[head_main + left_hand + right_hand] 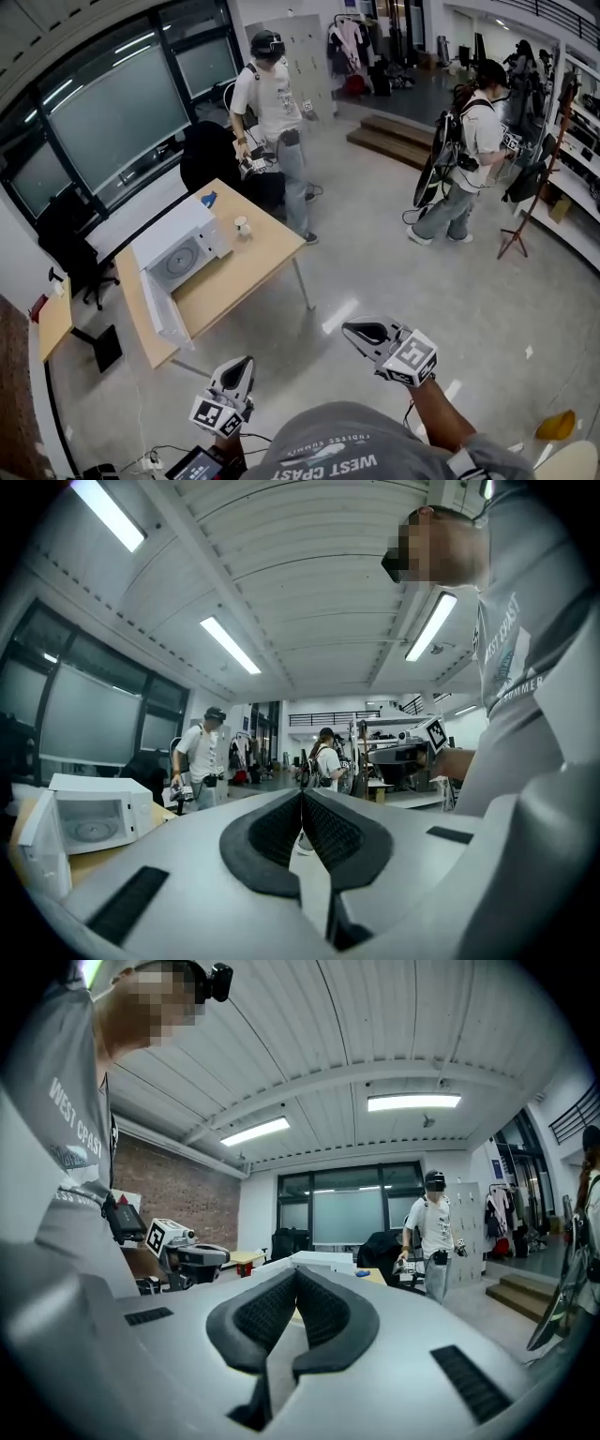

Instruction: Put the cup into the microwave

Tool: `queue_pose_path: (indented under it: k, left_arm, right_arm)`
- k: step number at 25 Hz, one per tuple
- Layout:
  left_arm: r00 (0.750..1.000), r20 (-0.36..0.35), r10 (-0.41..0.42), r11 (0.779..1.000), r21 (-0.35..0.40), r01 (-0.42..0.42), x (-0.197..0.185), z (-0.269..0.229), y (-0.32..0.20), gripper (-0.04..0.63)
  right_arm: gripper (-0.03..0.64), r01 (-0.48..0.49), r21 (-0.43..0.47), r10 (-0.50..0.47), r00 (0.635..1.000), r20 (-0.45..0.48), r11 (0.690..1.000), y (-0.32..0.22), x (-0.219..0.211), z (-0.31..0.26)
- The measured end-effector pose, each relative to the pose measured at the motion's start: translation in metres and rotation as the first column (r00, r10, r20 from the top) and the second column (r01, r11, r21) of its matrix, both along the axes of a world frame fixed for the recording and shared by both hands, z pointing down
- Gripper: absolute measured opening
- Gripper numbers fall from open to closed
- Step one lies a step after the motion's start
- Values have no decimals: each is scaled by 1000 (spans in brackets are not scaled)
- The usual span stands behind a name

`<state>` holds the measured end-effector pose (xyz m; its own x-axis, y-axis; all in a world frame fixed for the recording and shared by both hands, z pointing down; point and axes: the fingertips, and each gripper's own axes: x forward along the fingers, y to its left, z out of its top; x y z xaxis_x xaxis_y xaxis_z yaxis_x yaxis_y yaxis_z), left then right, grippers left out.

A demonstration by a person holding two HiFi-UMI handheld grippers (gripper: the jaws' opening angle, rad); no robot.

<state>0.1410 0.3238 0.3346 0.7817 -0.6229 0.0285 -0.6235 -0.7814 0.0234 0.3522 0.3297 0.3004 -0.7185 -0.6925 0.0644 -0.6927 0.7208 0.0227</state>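
Head view, floor: pale polished grey, with ceiling lights mirrored in it; wooden steps are seen at the far side.
Head view, table: light wood top, set near the dark windows; a black chair is placed at its far end.
Head view, microwave: white, stood on the table, its door swung open.
Head view, cup: small and white, stood upright on the table just beside the microwave, outside it.
Head view, grippers: the left gripper and the right gripper are held level above the floor, well apart from the table.
Head view, people: one person is stood beyond the table, a second person further right.
Left gripper view, claw: the left gripper is seen with its jaws pressed together and nothing between them.
Left gripper view, room: the microwave is shown at the left with its door open; a ribbed ceiling with strip lights is seen overhead.
Right gripper view, claw: the right gripper is seen fully closed, with nothing gripped.
Right gripper view, room: a brick wall is shown at the left, the windows straight ahead; the cup cannot be made out here.
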Motion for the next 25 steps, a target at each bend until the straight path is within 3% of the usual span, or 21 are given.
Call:
queue_pose_path:
  k: [7, 25]
  left_arm:
    - [1000, -13, -23, 1000, -9, 23, -26, 9, 0, 21]
    - [999, -30, 13, 1000, -25, -14, -73, 26, -26, 20]
  right_arm:
    - [20, 17, 1, -17, 996, 88, 1000, -7, -22, -3]
    - [20, -56, -10, 56, 998, 38, 998, -47, -57, 7]
